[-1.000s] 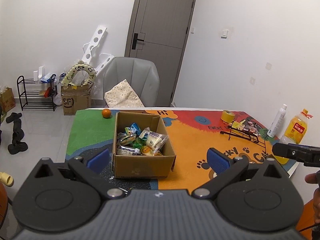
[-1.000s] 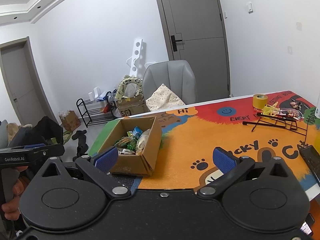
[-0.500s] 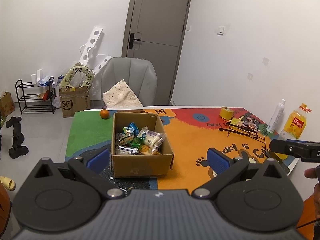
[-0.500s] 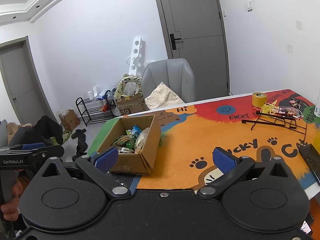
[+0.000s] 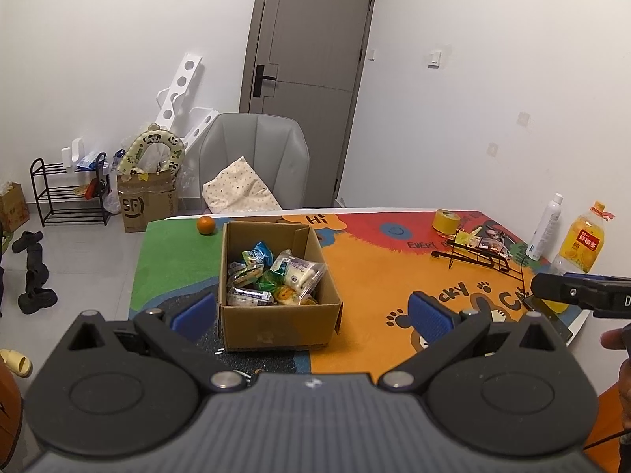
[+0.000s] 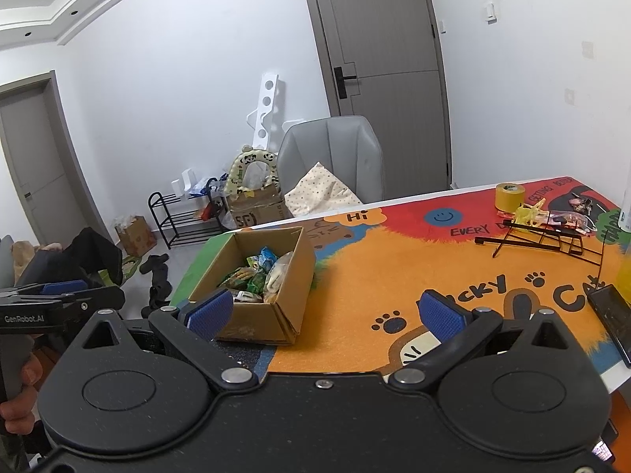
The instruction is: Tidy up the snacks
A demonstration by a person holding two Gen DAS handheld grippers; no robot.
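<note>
table (image 5: 370,272) | on it: cardboard box (image 5: 276,323), orange (image 5: 206,224), tape roll (image 5: 445,220), wire rack (image 5: 477,254)

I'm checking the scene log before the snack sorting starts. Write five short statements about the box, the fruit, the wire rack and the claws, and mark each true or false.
1. The cardboard box stands open with snack packets inside. True.
2. The orange lies inside the box. False: it sits on the green part of the table mat, beyond the box's far left corner.
3. The left claw is shut on a snack packet. False: its jaws stand wide apart and hold nothing.
4. The right claw is open and empty. True.
5. The black wire rack stands upright beside the box. False: it lies flat across the mat, near the yellow tape roll.
</note>
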